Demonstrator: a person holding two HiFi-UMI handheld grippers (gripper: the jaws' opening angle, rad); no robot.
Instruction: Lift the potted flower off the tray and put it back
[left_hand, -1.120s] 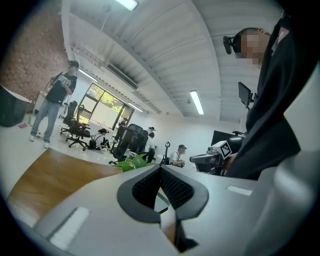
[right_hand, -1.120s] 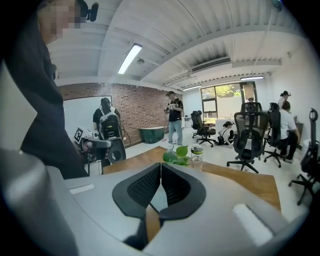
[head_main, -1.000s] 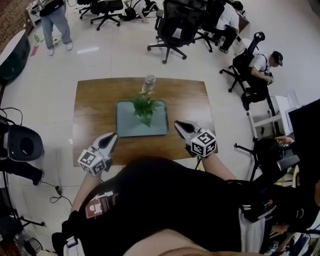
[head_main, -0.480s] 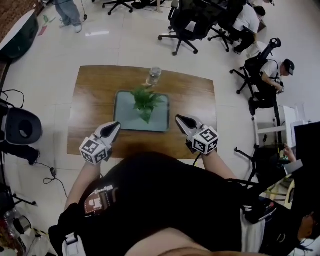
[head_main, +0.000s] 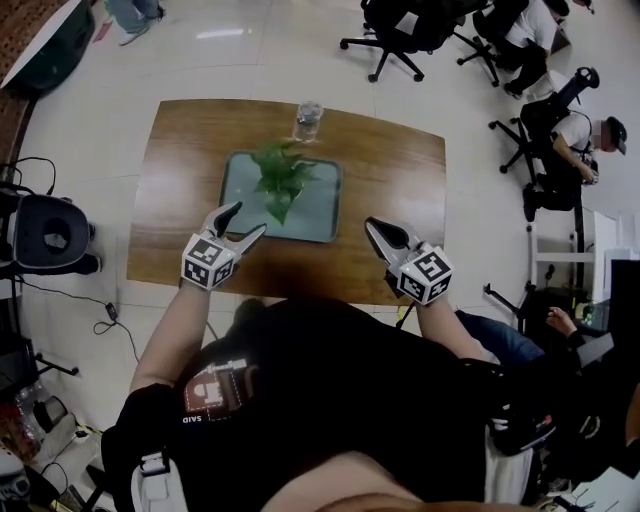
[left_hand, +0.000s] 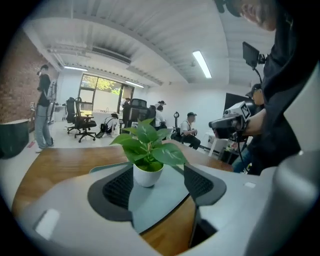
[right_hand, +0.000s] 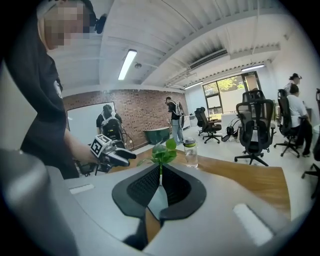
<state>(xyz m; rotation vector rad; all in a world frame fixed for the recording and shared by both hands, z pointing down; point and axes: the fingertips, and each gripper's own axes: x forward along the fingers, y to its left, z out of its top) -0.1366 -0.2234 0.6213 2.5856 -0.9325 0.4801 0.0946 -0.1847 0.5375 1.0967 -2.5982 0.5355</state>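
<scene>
Left forearm reaches forward from my torso. The left tool (head_main: 247, 218) points slightly downward, with its tips at the near left corner of the tray (head_main: 238, 175) in the head view. Its jaws have just been opening and now stand apart. Nothing is clamped: the left gripper view shows only the tray surface in the gap, with the pot farther ahead, clear of the pads.

Right forearm is also extended. The right tool (head_main: 374, 228) sits over the near part of the tabletop (head_main: 395, 180), just right of the tray, angled toward the plant. Its jaws are together and hold nothing.

The potted flower (head_main: 280, 182), green leaves in a white pot, stands upright on the tray, toward its far side.

The tray is grey-blue and lies flat at the middle of the brown wooden tabletop. A clear bottle (head_main: 308, 120) stands upright just beyond the tray's far edge.

Room: pale glossy floor (head_main: 250, 50), black office chairs (head_main: 400, 25) beyond the tabletop, a seated person (head_main: 590, 150) at the right, and a brick wall (right_hand: 145, 112) in the right gripper view.
</scene>
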